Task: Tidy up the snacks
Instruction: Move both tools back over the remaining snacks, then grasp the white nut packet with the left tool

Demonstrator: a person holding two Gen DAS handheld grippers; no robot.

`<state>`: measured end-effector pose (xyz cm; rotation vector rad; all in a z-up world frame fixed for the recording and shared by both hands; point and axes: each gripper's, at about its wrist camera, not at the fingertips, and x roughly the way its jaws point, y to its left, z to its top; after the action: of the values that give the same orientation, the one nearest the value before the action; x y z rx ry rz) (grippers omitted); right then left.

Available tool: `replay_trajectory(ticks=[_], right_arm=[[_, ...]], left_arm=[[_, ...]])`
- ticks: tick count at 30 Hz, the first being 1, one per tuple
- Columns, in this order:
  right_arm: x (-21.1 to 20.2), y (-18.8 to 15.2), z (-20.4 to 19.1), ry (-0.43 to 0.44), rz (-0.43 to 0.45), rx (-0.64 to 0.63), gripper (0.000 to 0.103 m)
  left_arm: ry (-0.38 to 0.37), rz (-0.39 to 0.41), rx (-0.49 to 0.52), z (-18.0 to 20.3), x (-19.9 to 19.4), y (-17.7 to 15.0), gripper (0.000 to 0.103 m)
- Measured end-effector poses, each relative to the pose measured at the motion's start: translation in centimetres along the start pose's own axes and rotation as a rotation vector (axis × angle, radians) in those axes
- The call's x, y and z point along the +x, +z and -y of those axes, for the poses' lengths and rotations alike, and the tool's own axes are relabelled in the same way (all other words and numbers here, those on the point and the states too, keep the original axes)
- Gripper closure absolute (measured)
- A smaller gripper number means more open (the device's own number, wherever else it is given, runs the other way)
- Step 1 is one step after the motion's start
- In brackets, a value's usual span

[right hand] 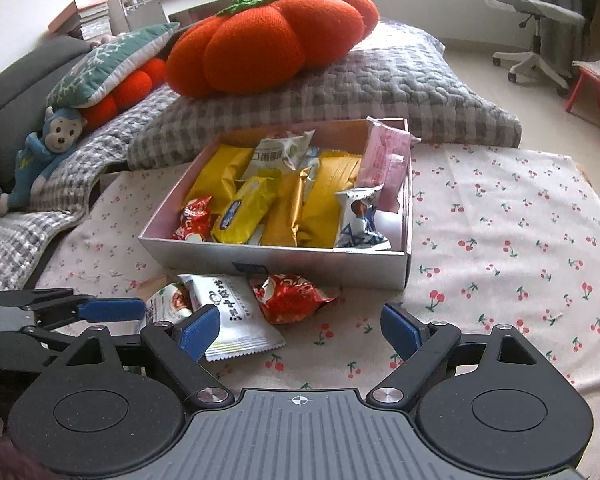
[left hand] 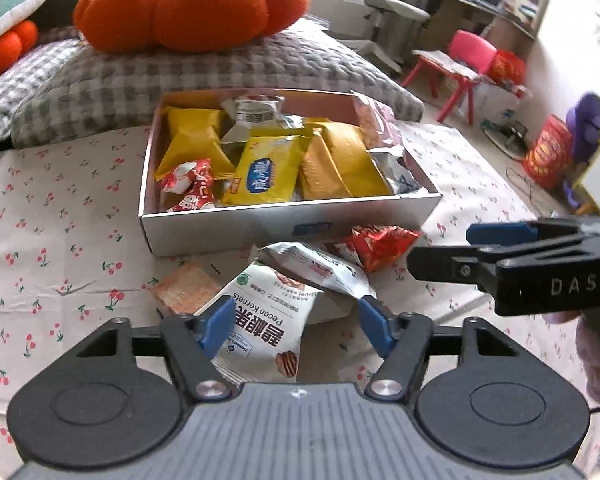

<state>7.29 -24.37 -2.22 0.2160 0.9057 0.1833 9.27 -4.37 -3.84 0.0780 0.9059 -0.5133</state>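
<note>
Snack packets (left hand: 308, 276) before box (left hand: 260, 224), between open left tool (left hand: 296, 326).

Soft daylight, sharp centre, fisheye-bent blurred edges.

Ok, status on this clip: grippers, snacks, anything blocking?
Left gripper open over pecan kernels packet. Right gripper open, empty. Snack box mostly filled; red packet, white packet and cracker packet outside it. Nothing blocking.
</note>
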Motion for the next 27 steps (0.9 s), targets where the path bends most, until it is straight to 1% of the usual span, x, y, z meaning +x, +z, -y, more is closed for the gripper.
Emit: replay_trajectory(ticks=[3, 4, 5, 7, 12, 15, 17, 18, 20, 22, 23, 25, 27], right_arm=[[0.0, -0.2, -0.2, 0.005, -0.006, -0.015, 0.014], [0.0, -0.3, -0.3, 0.003, -0.008, -0.022, 0.014], [0.1, -0.4, -0.3, 0.001, -0.011, -0.026, 0.014], [0.1, -0.5, -0.4, 0.004, -0.018, -0.030, 0.014], [0.1, -0.9, -0.6, 0.013, -0.023, -0.049, 0.014], [0.2, -1.0, -0.8, 0.023, -0.029, -0.065, 0.014], [0.4, -1.1, -0.9, 0.033, -0.036, -0.070, 0.014], [0.6, -1.0, -1.0, 0.039, -0.040, -0.073, 0.014], [1.0, -1.0, -1.3, 0.053, -0.049, -0.078, 0.014], [1.5, -1.0, -1.7, 0.067, -0.060, -0.075, 0.014], [1.8, -0.9, -1.8, 0.071, -0.067, -0.068, 0.014], [2.3, -0.9, -2.2, 0.079, -0.076, -0.058, 0.016], [2.8, -0.8, -2.7, 0.082, -0.083, -0.066, 0.018]], left_arm=[[0.029, 0.001, 0.043, 0.4, -0.2, -0.4, 0.060], [0.034, 0.000, 0.050, 0.4, -0.4, -0.4, 0.064], [0.032, -0.003, 0.052, 0.2, -0.5, -0.6, 0.066], [0.017, -0.017, 0.056, -0.2, -0.7, -1.0, 0.073], [-0.004, -0.063, 0.092, -1.3, -0.8, -2.7, 0.075], [-0.002, -0.100, 0.119, -1.5, -0.6, -3.5, 0.075], [0.016, -0.119, 0.142, -1.4, -0.6, -3.9, 0.073], [0.025, -0.121, 0.156, -1.3, -0.6, -4.1, 0.071], [0.035, -0.106, 0.184, -1.2, -0.8, -4.3, 0.068], [0.050, -0.092, 0.205, -1.0, -1.1, -4.3, 0.056], [0.056, -0.080, 0.213, -0.9, -1.2, -4.3, 0.054], [0.063, -0.050, 0.229, -0.8, -1.5, -4.1, 0.045], [0.064, -0.025, 0.240, -0.7, -1.5, -4.0, 0.041]])
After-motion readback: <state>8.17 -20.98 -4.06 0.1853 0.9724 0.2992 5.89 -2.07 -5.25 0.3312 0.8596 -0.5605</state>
